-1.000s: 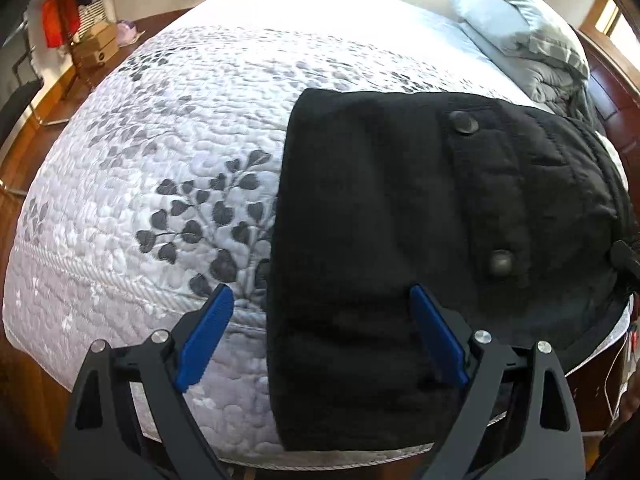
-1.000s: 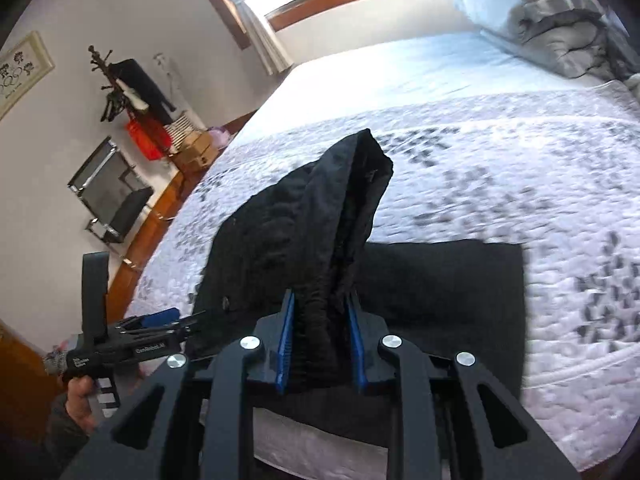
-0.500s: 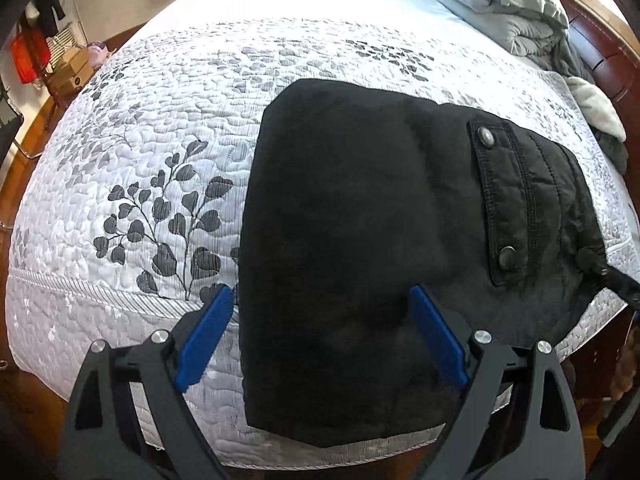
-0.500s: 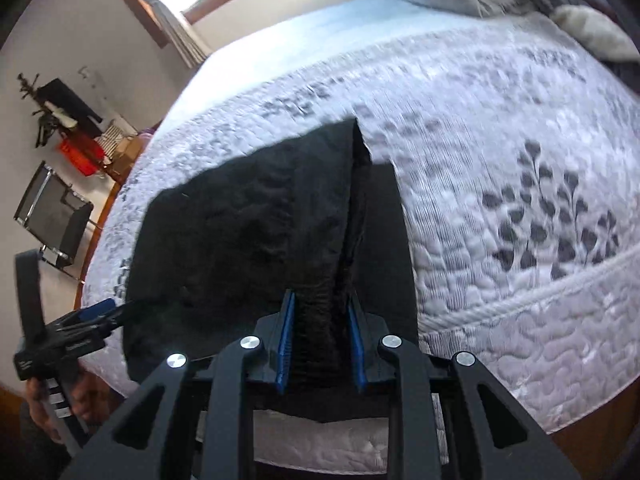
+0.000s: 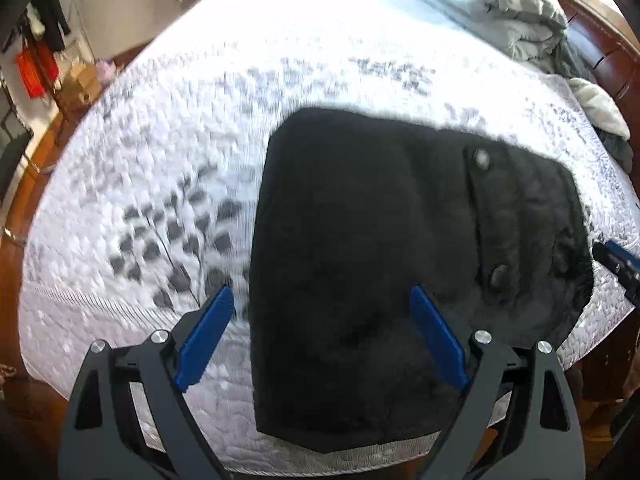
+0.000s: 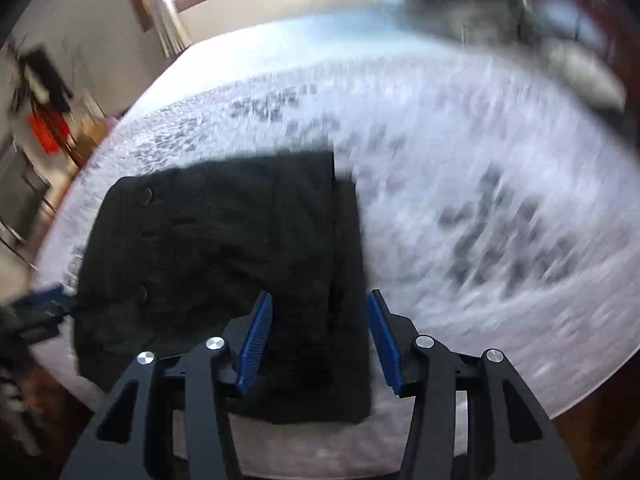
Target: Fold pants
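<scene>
The black pants point(image 5: 380, 240) lie folded in a flat rectangle on the white quilted bed point(image 5: 160, 160), near its front edge, with two snap buttons point(image 5: 482, 158) showing on top. My left gripper point(image 5: 320, 296) hovers open over the pants' left part, nothing between its blue pads. In the right wrist view the pants point(image 6: 208, 248) lie flat below my right gripper point(image 6: 320, 300). Its jaws are opening, and the folded right edge lies between the pads without being pressed. The left gripper's tip point(image 6: 44, 300) shows at the pants' far side.
A grey duvet and pillow point(image 5: 500, 12) are piled at the bed's far right by the wooden headboard point(image 5: 600, 40). A coat rack with a red item point(image 5: 32, 72) and boxes stand on the wooden floor to the left. The bed's front edge is just below the grippers.
The right gripper, shut on a raised fold of the pants, came down and laid it flat, then spread its jaws off the cloth. The left gripper stayed open and shifted slightly.
</scene>
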A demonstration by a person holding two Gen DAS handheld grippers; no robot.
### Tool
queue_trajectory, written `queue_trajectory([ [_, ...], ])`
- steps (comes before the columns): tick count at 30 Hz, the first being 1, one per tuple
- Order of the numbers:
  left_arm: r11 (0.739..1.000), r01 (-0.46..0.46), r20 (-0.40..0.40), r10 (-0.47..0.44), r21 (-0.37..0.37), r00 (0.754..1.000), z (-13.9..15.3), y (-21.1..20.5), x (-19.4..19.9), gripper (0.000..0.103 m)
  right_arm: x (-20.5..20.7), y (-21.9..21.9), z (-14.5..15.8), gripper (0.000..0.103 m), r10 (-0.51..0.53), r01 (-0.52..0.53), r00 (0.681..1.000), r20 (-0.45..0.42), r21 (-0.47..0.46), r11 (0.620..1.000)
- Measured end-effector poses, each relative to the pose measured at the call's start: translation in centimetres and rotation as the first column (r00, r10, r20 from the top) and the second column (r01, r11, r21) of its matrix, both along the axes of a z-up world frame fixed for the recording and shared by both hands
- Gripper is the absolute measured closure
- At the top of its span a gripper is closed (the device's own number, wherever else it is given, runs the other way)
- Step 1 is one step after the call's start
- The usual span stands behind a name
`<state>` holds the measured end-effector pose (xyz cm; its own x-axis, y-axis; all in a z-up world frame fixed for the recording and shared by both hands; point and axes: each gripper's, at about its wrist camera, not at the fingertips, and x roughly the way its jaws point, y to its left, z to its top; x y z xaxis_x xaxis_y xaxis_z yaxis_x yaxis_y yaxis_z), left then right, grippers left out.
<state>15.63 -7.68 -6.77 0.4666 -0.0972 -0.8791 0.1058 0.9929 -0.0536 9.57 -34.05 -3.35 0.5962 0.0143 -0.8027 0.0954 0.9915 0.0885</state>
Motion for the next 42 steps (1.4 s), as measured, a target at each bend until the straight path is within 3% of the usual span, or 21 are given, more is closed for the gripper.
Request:
queue_trajectory([
  [3,1.0,0.013,0.006,-0.013,-0.025,1.0,1.0,-0.3,1.3,0.013,1.6,0.2,1.6,0.054,0.038,-0.042,0.999,0.038,0.11,0.993],
  [8,0.999,0.006,-0.034,-0.007,-0.034,0.999,0.3,-1.0,3.9,0.013,5.1,0.8,0.0,0.059,0.05,-0.047,0.999,-0.015,0.148,0.988],
  [17,0.998,-0.012,-0.111,0.005,-0.062,0.994,-2.7,-0.8,6.0,0.013,7.2,0.7,-3.5,0.059,0.033,-0.019,0.996,-0.083,0.162,0.987],
  [24,0.999,-0.007,-0.127,0.0,-0.052,0.992,-3.9,-1.0,7.4,0.007,8.6,0.4,-4.9,0.06,0.038,-0.016,0.991,-0.128,0.168,0.986],
  [28,0.998,0.003,-0.131,-0.011,-0.056,0.991,-3.5,-0.9,7.5,0.007,8.7,0.3,-4.5,0.059,0.048,-0.025,0.991,-0.129,0.174,0.985],
  [34,0.998,-0.001,-0.078,-0.003,-0.057,0.997,-1.7,-0.9,8.3,0.008,9.1,0.1,-2.0,0.058,0.061,-0.048,0.996,-0.06,0.195,0.98],
  [37,0.999,0.004,-0.085,-0.008,-0.042,0.996,-2.3,-1.2,9.5,0.008,10.7,0.0,-2.7,0.058,0.056,-0.039,0.995,-0.087,0.18,0.983],
  [42,0.996,-0.006,-0.133,-0.007,-0.094,0.991,-3.9,-0.9,10.6,0.004,12.1,-0.8,-5.2,0.058,0.048,-0.012,0.989,-0.142,0.244,0.97],
])
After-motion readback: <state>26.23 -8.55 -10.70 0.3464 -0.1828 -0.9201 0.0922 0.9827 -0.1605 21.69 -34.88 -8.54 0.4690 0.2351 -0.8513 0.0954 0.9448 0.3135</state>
